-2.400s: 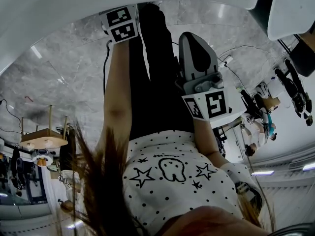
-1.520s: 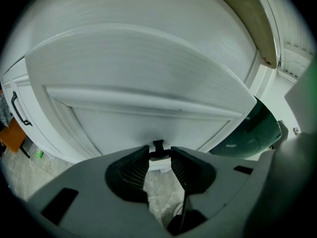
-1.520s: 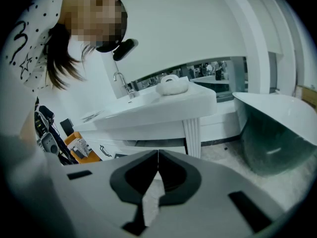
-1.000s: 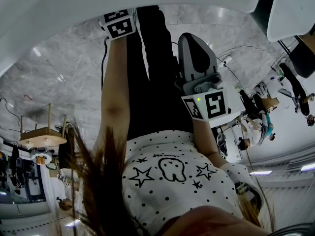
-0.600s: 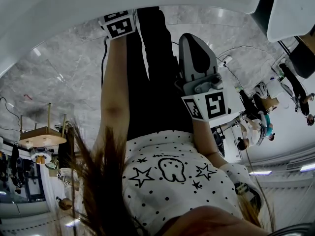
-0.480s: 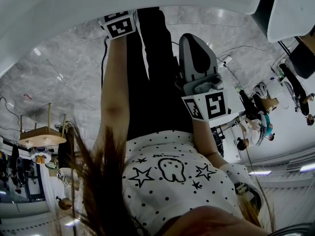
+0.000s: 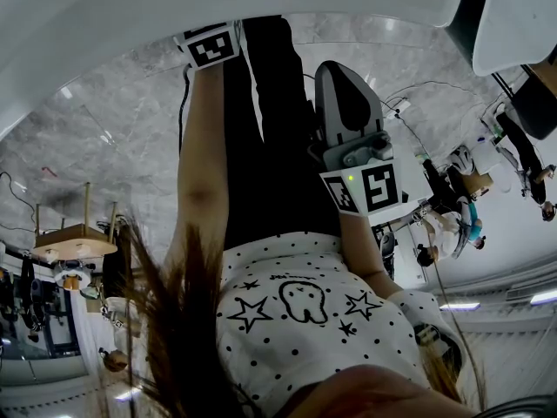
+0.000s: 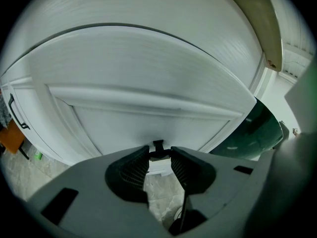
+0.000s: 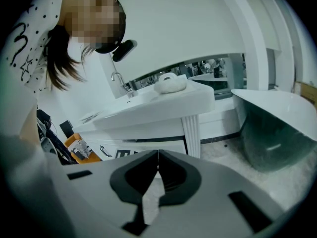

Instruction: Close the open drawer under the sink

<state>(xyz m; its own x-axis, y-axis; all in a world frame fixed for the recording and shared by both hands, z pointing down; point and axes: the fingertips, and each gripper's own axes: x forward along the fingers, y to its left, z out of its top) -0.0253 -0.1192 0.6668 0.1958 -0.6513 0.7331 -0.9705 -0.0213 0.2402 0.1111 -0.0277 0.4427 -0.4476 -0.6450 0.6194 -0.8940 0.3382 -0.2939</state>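
Left gripper at the drawer's pull, right gripper idle.

The left gripper (image 8: 159,153) points straight at the white panelled drawer front (image 8: 143,78), which fills its view. Its jaws stand narrowly apart with a small black pull (image 8: 158,146) caught between their tips. They seem to pinch it, though the contact is too small to be sure. Holding the pull this way gives control of the drawer, so I judge the closing push is in hand; whether the drawer is fully home cannot be read from so close. The right gripper (image 9: 157,156) has its jaws pressed together on nothing and faces away across the room toward another white vanity (image 9: 163,105), probably kept aside so it stays clear. In the head view the person bends low, arms reaching toward the cabinet.
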